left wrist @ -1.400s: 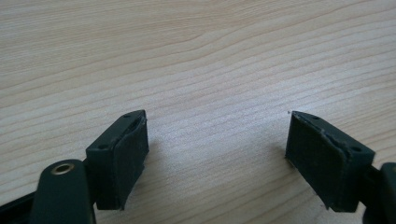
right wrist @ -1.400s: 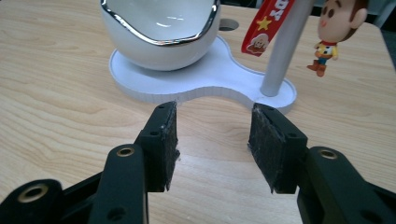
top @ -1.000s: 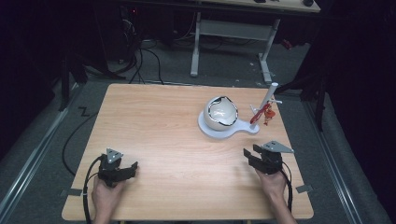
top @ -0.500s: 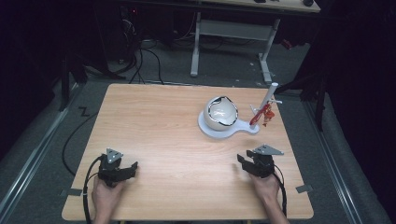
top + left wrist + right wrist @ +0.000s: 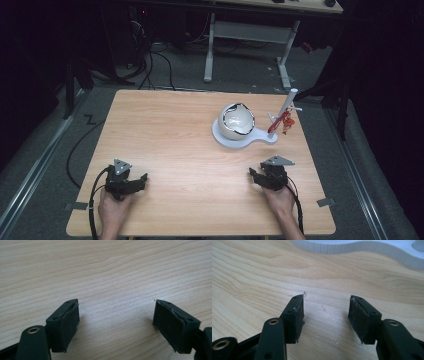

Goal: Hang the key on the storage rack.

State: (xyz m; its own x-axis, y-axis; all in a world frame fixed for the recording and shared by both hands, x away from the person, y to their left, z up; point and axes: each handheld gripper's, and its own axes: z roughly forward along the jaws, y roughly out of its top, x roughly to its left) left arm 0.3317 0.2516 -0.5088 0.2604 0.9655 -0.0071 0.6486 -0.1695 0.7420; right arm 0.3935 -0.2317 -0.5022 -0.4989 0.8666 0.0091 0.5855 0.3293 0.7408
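Note:
A white round shell with dark cracks (image 5: 236, 121) sits on a white base plate (image 5: 227, 141) at the right rear of the wooden table (image 5: 180, 130). A thin white post (image 5: 286, 106) rises from the base's right end, and a red item (image 5: 283, 123) hangs on it. My left gripper (image 5: 144, 178) rests near the front left, open over bare wood (image 5: 116, 312). My right gripper (image 5: 252, 175) lies low at the front right, short of the base, whose rim (image 5: 362, 247) shows ahead. Its jaws (image 5: 325, 307) have just been opening, with nothing between them.
Beyond the table's far edge stand a white desk frame (image 5: 250, 35) and cables (image 5: 150, 60) on the dark floor. Bare wood stretches across the table's middle and left. Tape tabs (image 5: 325, 202) mark the front corners.
My right gripper has sunk toward the tabletop and shifted slightly left and nearer the front edge. My left gripper has stayed put.

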